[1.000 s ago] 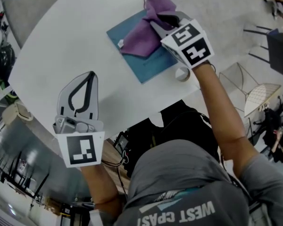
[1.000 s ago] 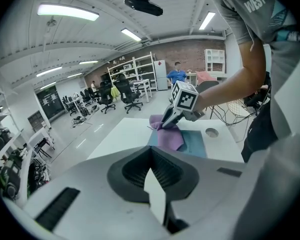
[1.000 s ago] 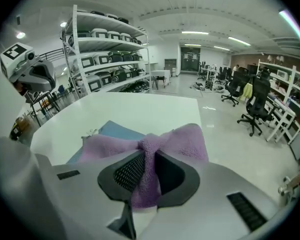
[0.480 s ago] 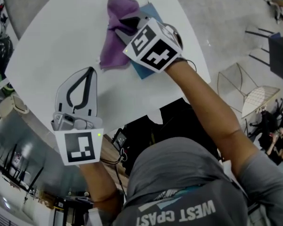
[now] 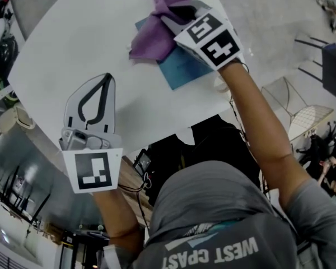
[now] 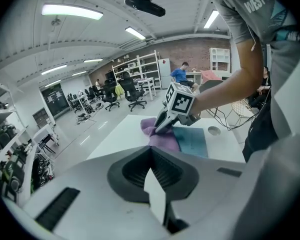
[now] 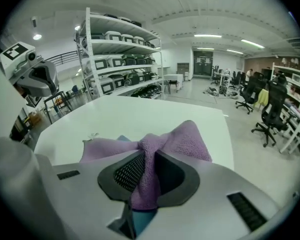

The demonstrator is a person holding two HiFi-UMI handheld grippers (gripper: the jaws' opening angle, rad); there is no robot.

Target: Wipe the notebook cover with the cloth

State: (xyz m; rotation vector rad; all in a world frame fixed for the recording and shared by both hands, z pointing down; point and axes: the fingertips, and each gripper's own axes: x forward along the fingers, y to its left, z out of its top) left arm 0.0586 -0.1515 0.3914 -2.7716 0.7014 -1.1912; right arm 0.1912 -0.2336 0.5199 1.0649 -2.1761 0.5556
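Note:
A blue notebook point(image 5: 182, 66) lies on the white round table point(image 5: 73, 43), at its far right. A purple cloth point(image 5: 154, 32) is draped over the notebook's left part and onto the table. My right gripper point(image 5: 176, 13) is shut on a bunched fold of the cloth point(image 7: 190, 139), and blue cover point(image 7: 142, 218) shows below the jaws. My left gripper point(image 5: 103, 80) hovers over the table's near left, shut with nothing in it. In the left gripper view its tips point(image 6: 151, 149) meet, and beyond them the right gripper point(image 6: 162, 124) presses the cloth point(image 6: 162, 139) beside the notebook point(image 6: 192, 141).
A small round object point(image 6: 213, 131) sits on the table near the notebook's right corner. A wire chair point(image 5: 302, 114) stands off the table's right edge. Shelving point(image 7: 120, 54) and office chairs point(image 7: 270, 104) fill the room beyond.
My right gripper swept the cloth left across the notebook and has come back to the right, toward the far edge. The left gripper has barely moved.

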